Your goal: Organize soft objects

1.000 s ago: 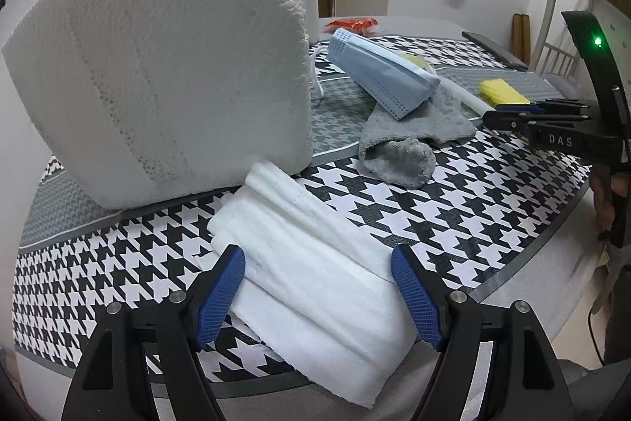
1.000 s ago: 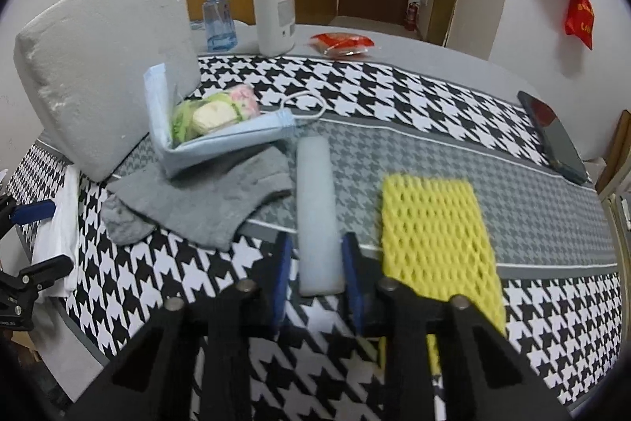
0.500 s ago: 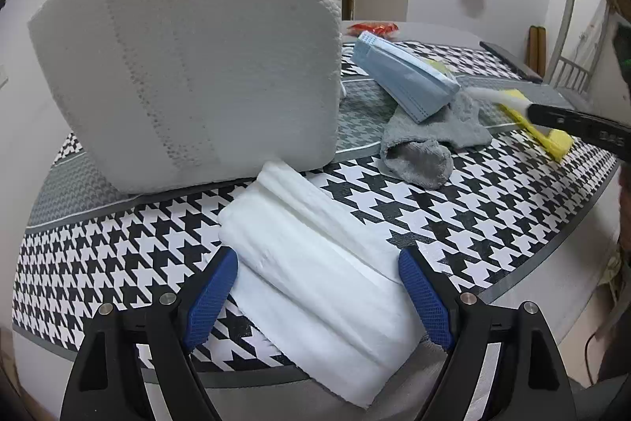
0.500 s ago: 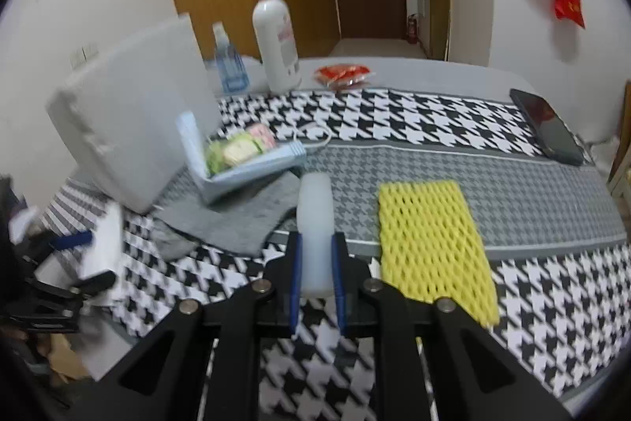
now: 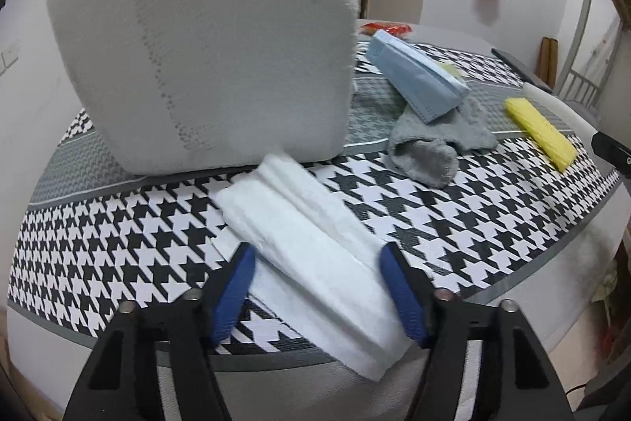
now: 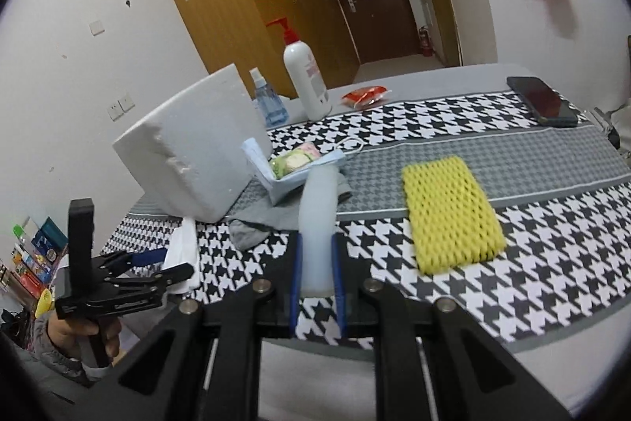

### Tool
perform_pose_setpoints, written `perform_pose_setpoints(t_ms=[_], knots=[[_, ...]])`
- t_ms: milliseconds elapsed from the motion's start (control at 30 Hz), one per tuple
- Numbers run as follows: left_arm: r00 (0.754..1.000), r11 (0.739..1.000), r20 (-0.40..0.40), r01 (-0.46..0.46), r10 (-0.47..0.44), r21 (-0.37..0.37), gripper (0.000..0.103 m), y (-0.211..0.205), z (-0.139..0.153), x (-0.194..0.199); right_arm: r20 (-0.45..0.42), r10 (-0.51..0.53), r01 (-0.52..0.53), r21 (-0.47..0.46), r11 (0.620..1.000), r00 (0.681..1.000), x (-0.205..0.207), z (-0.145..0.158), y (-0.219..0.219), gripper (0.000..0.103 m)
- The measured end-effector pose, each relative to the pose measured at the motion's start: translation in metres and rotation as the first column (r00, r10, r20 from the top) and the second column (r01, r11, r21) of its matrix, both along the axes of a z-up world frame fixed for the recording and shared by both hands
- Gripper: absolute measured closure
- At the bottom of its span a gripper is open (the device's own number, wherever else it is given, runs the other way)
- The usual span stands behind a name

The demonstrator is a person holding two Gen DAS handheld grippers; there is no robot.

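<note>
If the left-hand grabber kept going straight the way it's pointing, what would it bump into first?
Probably the folded white cloth: the left gripper already straddles it, jaws just closing in. Past it stands the big foam block.

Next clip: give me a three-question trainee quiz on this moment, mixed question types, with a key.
1. True or false: the right claw is shut on the white foam strip.
2. What lies between the fingers of the left claw?
A. grey sock
B. folded white tissue pad
C. yellow foam net
3. Fill in: the blue face mask rests partly on the grey ____.

Key:
1. True; its blue pads press both sides of the strip.
2. B, the folded white tissue pad; the jaws have just been closing around it, and whether the pads press it yet is unclear.
3. sock.
</note>
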State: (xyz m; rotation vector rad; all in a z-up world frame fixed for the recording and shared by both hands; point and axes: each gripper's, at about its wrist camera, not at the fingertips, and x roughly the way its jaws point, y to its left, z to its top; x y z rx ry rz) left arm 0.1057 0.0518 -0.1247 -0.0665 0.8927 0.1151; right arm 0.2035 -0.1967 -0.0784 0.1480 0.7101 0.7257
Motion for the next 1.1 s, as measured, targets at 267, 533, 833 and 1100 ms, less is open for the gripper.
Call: perform_pose_setpoints(t_ms=[267, 533, 833, 1100], knots=[[0.998, 0.998, 0.036, 0.060, -0.059, -0.023, 0.090, -0.004, 0.002, 0.011, -0.014, 0.004, -0.003, 0.041, 0.999, 1.000, -0.008, -0.002, -0.003, 0.085], [0.981, 0.992, 0.153, 0.122, -0.117, -0.023, 0.091, -0.016, 0.031, -0.005, 0.011, 0.021, -0.021, 0.055, 0.998, 1.000, -0.019, 0.008, 0.001, 0.085], [0.947, 0.991, 0.292, 0.124, -0.133, 0.050, 0.091, -0.025, 0.069, -0.029, 0.075, 0.036, -0.040, 0.046, 0.998, 0.997, -0.035, 0.027, 0.009, 0.085], [0.913, 0.989, 0.390, 0.073, -0.117, 0.127, 0.091, -0.030, 0.090, -0.044, 0.160, 0.010, -0.013, 0.021, 1.000, 0.987, -0.052, 0.045, 0.015, 0.085]])
